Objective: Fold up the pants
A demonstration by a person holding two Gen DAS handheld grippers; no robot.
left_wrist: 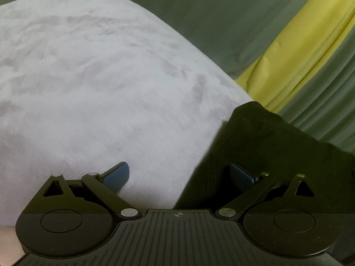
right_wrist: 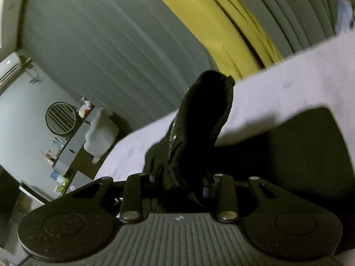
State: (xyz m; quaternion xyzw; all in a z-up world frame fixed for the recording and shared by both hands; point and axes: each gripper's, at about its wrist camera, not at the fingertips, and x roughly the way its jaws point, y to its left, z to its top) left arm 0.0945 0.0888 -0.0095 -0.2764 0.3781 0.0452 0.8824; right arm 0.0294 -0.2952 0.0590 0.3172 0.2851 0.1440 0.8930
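The black pants lie on a pale lilac blanket, at the lower right of the left wrist view. My left gripper is open, its blue pads spread wide; the left pad is over the blanket, the right pad over the pants' edge. In the right wrist view my right gripper is shut on a bunched fold of the black pants, which stands up from the fingers. More black fabric lies on the blanket to the right.
Grey-green curtains with a yellow panel hang behind the bed. In the right wrist view a desk with small items and a round fan stands far left, with an air conditioner on the wall.
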